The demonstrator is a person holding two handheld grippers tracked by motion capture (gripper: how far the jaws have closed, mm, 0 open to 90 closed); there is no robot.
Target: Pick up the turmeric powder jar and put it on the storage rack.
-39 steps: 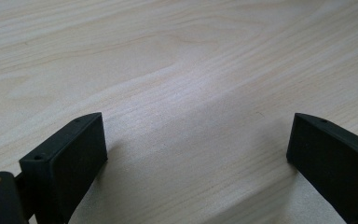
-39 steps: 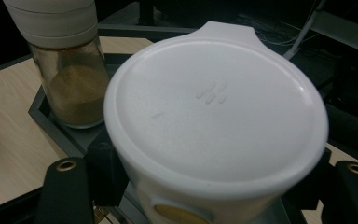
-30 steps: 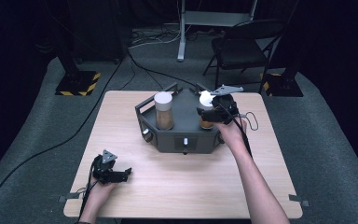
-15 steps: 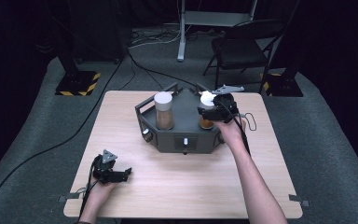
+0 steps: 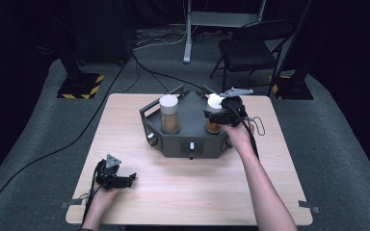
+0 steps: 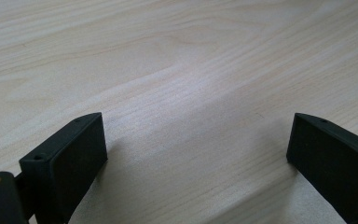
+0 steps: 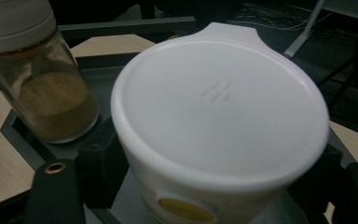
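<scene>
Right gripper (image 5: 215,114) sits at the white-lidded jar (image 7: 219,116) on the dark rack (image 5: 192,137) — its jaws have just been opening and now flank the lid, the jar between them. Left gripper (image 5: 125,179) rests on the table (image 5: 183,192) near the front edge — jaws wide, nothing held.
</scene>
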